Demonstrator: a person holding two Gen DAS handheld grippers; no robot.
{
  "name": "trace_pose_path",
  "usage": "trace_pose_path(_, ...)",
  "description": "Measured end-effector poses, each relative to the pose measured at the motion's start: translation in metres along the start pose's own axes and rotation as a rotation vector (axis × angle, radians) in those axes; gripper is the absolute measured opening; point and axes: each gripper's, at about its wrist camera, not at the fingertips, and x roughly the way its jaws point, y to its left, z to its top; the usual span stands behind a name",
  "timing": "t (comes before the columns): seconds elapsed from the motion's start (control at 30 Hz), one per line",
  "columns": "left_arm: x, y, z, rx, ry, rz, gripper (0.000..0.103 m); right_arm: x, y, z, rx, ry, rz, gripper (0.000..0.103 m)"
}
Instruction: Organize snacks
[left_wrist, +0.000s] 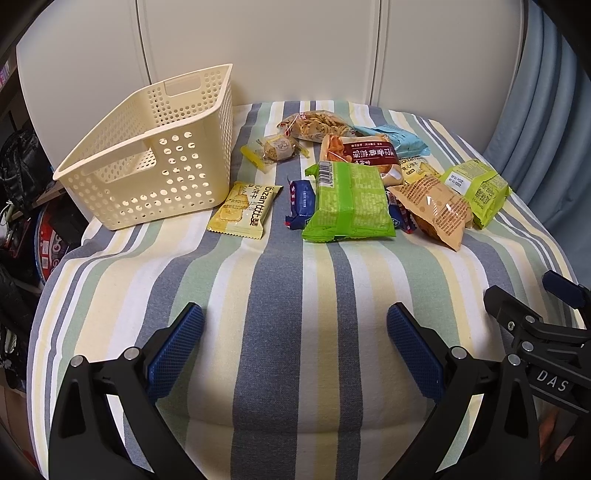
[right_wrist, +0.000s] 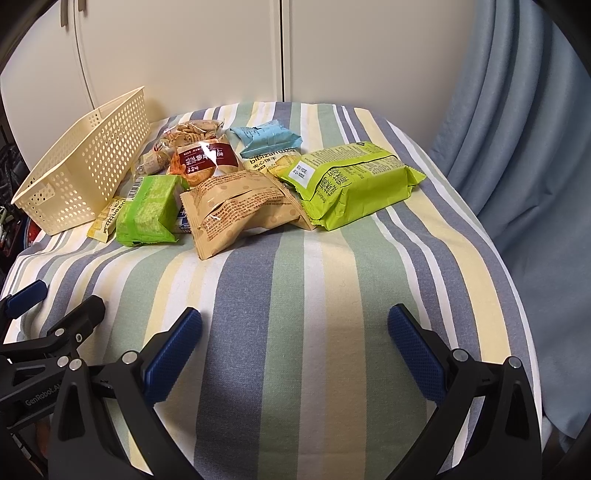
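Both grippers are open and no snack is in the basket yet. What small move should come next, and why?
Probably move the left gripper forward to the yellow cracker packet. It lies flat and alone on the striped cloth, right beside the empty basket, so it looks easiest to grasp and has the shortest way in. The right gripper can wait.

We read this as home, likely bedroom or living area. Striped cotton cloth (left_wrist: 288, 280) covers surface; pale wardrobe doors (right_wrist: 184, 48) behind; blue curtain (right_wrist: 517, 129) hanging at right. Household clutter, bags and boxes (left_wrist: 26, 206), piled at left. Cream perforated storage basket (left_wrist: 155, 155) and snack packets (left_wrist: 351, 184) suit domestic setting.
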Motion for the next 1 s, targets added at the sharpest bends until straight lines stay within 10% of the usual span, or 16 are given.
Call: trace_pose_path(1.0,0.0014,-0.0023,-0.0008,0.005,0.000,0.011,0.101,0.0019,0.0006,0.0008,0.004,0.003,0.003,0.098)
